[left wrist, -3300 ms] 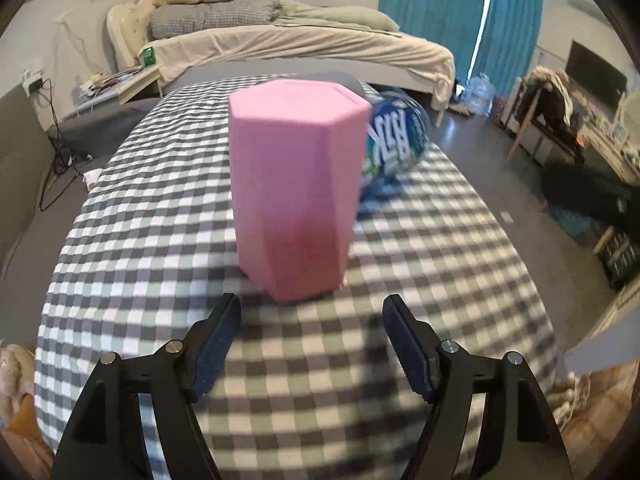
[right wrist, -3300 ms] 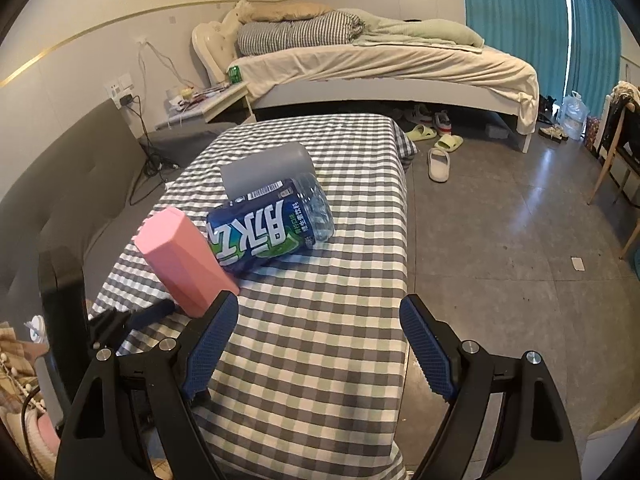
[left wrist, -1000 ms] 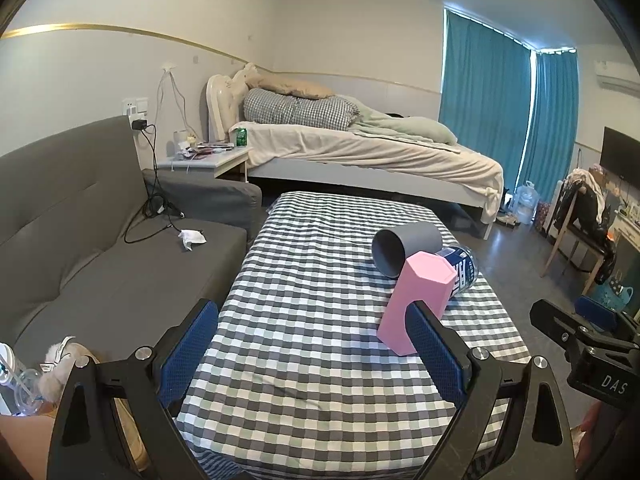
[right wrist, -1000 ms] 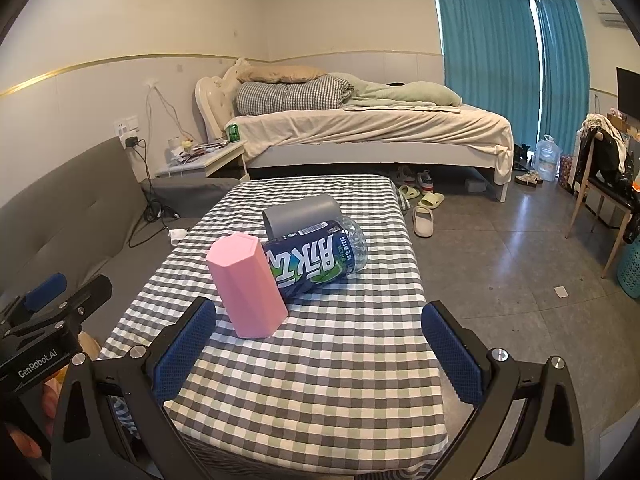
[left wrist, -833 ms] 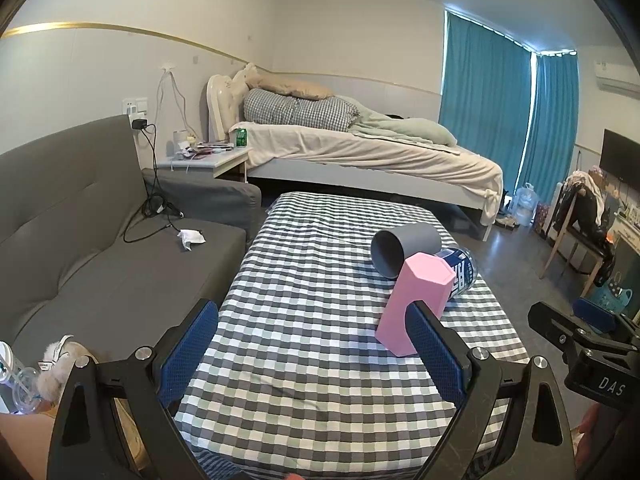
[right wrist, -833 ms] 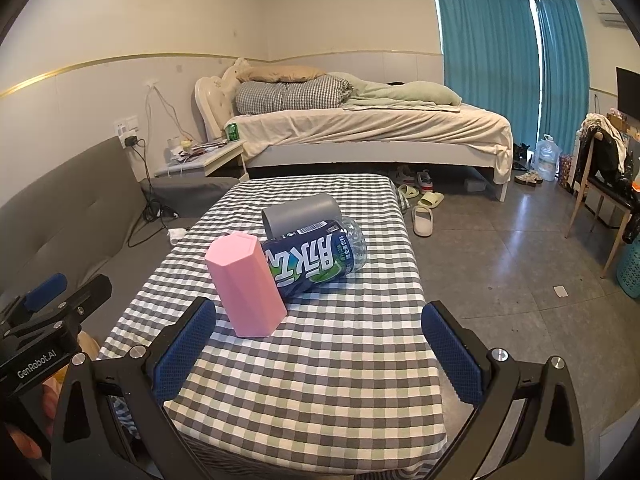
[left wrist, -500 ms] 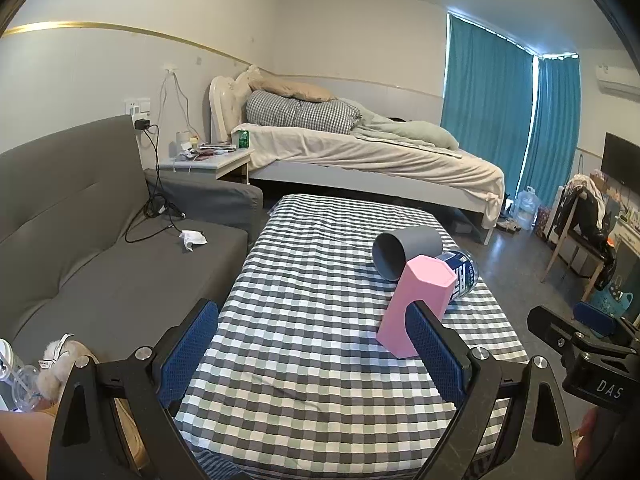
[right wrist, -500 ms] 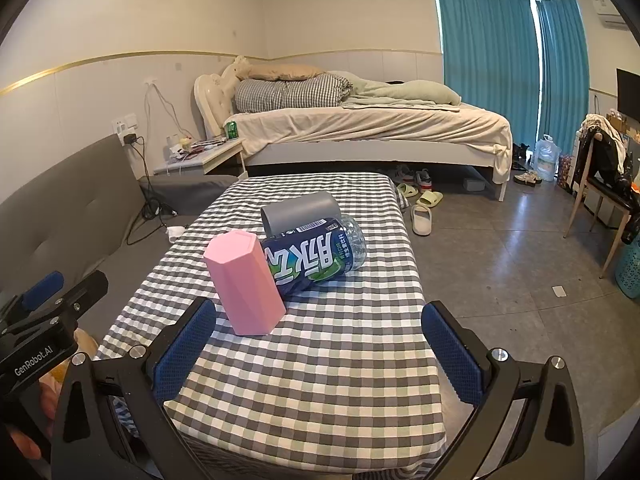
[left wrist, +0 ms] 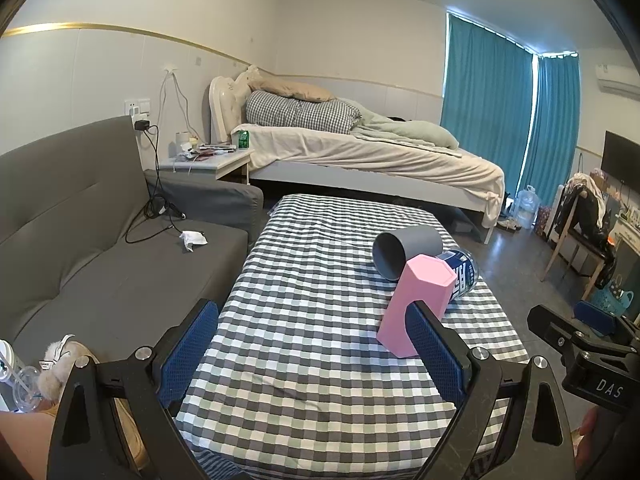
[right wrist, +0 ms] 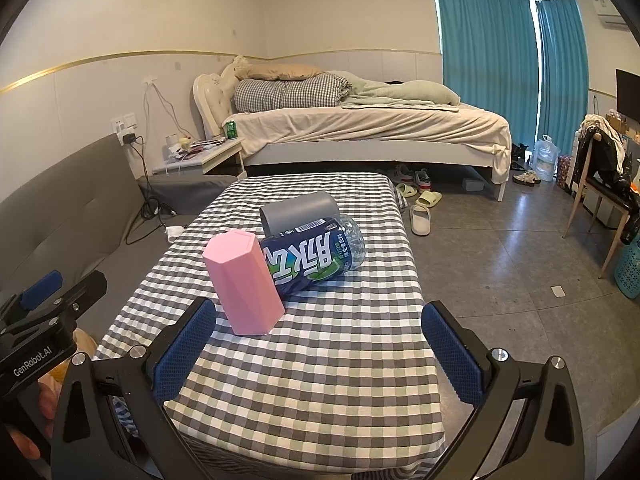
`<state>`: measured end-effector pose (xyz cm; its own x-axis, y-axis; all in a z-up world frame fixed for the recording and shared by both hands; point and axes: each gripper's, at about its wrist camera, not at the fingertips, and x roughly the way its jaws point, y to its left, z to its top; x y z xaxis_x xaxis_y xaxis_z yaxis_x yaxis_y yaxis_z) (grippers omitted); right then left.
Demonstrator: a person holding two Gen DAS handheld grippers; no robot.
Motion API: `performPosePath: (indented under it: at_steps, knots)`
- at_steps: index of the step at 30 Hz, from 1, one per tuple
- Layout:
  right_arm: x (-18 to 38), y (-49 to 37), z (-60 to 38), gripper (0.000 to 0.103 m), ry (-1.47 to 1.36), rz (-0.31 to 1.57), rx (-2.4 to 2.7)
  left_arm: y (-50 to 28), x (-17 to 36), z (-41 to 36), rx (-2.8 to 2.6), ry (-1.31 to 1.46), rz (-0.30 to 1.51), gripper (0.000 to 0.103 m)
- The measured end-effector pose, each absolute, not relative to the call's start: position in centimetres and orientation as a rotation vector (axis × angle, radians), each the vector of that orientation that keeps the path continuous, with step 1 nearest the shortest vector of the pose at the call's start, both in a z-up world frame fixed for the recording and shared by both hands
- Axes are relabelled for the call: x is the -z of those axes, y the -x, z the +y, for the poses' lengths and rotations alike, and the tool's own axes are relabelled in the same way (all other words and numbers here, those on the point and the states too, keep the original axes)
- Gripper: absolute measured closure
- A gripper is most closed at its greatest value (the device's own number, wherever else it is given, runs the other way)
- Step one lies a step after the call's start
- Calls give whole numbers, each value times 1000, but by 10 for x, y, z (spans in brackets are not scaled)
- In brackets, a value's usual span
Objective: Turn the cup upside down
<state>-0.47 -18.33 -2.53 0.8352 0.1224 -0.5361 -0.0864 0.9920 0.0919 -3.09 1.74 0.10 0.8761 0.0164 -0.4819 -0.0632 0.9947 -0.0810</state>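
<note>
Right wrist view: your pink cup (right wrist: 243,283) stands closed-end-up on the bench (right wrist: 320,360), so both grippers hang spread, empty.

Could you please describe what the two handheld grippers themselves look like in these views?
Both the left gripper and the right gripper have matte black angular frames with silver bolts, and fingers faced with textured blue pads. White lettering marks the bodies: "GenRobot.AI" on the left, "DAS" on the right. No cables show.

The pink cup (left wrist: 416,304) hides the bottle's (left wrist: 464,276) near end; the cup's lower edge sits behind a claw finger (left wrist: 434,350).
</note>
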Motion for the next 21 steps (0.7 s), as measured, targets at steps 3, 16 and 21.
performPosePath:
  at_steps: [3,16,21]
  knots:
    - [25,5,-184,0,-65,572,-110,31,-1,17,-43,94,501,6]
    - [26,6,-186,0,-63,575,-106,33,-3,18,-47,83,495,6]
    - [26,6,-186,0,-62,578,-103,34,-4,18,-41,78,495,6]
